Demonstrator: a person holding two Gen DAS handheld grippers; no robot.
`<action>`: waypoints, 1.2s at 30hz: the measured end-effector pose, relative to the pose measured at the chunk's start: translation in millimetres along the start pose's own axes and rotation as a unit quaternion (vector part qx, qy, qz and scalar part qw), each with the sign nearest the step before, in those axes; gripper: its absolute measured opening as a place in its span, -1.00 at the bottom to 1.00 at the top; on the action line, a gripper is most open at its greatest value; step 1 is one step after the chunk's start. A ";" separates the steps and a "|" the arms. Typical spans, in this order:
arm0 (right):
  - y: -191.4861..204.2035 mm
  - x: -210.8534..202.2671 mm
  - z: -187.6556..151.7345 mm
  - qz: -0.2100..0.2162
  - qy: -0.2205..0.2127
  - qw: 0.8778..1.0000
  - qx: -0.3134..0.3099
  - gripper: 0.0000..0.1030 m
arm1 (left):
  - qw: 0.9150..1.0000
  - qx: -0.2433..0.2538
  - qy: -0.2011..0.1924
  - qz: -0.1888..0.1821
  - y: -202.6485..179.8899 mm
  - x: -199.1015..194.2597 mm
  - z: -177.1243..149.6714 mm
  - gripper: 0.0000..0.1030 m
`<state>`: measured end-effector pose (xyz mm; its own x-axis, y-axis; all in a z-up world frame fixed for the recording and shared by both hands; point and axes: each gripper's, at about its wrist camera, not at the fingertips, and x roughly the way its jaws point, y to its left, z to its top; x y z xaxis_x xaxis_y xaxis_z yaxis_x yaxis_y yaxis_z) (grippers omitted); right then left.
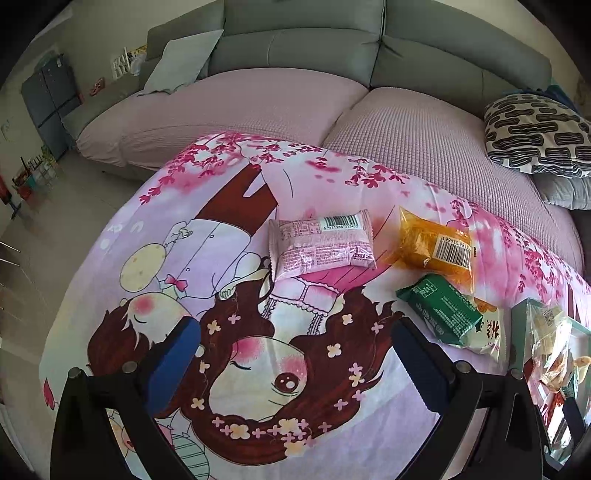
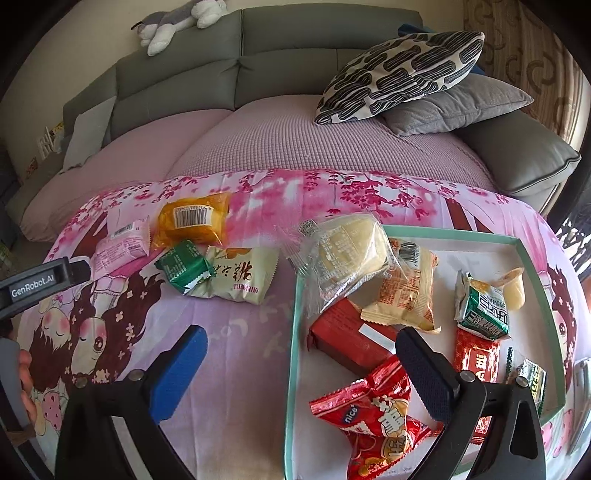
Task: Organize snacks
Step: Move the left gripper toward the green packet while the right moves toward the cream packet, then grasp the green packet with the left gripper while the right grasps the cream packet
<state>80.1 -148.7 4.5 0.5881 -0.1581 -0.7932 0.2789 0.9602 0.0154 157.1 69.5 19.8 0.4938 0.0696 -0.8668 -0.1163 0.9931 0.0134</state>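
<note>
A pink snack packet [image 1: 321, 245] [image 2: 123, 245], an orange packet [image 1: 436, 249] [image 2: 192, 219], a green packet [image 1: 439, 314] [image 2: 183, 267] and a cream packet [image 1: 487, 332] [image 2: 240, 277] lie loose on the cartoon-print cloth [image 1: 258, 369]. A shallow tray with a teal rim [image 2: 295, 332] [image 1: 521, 332] holds several snacks: a clear-wrapped cake [image 2: 347, 254], a red box [image 2: 351, 339], a red bag [image 2: 376, 417]. My left gripper [image 1: 295, 365] is open and empty above the cloth, short of the pink packet. My right gripper [image 2: 299, 373] is open and empty, straddling the tray's left rim.
A grey sofa with a pink cover [image 1: 258, 107] runs behind the table. A patterned cushion [image 2: 402, 74] and a grey cushion [image 2: 458, 107] sit at its right end. A plush toy [image 2: 177, 22] lies on the sofa back. The left gripper's body [image 2: 40, 284] shows at the left edge.
</note>
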 end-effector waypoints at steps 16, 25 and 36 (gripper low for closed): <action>10.8 38.4 36.6 -0.025 0.019 0.999 0.012 1.00 | 0.998 -0.017 0.025 -0.049 -31.0 36.7 17.4 1.00; -6.9 46.2 41.9 -0.033 0.022 0.999 0.029 1.00 | 0.994 0.001 0.043 -0.099 -73.5 57.7 29.8 1.00; -8.9 41.8 42.9 -0.018 0.020 0.999 0.029 1.00 | 0.994 0.030 0.096 -0.050 -75.6 94.7 13.6 1.00</action>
<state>134.7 -173.7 -2.7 0.5456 -0.1822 -0.8180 0.3445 0.9386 0.0207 224.4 2.3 -56.5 0.3268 -0.0438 -0.9441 -0.0212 0.9983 -0.0537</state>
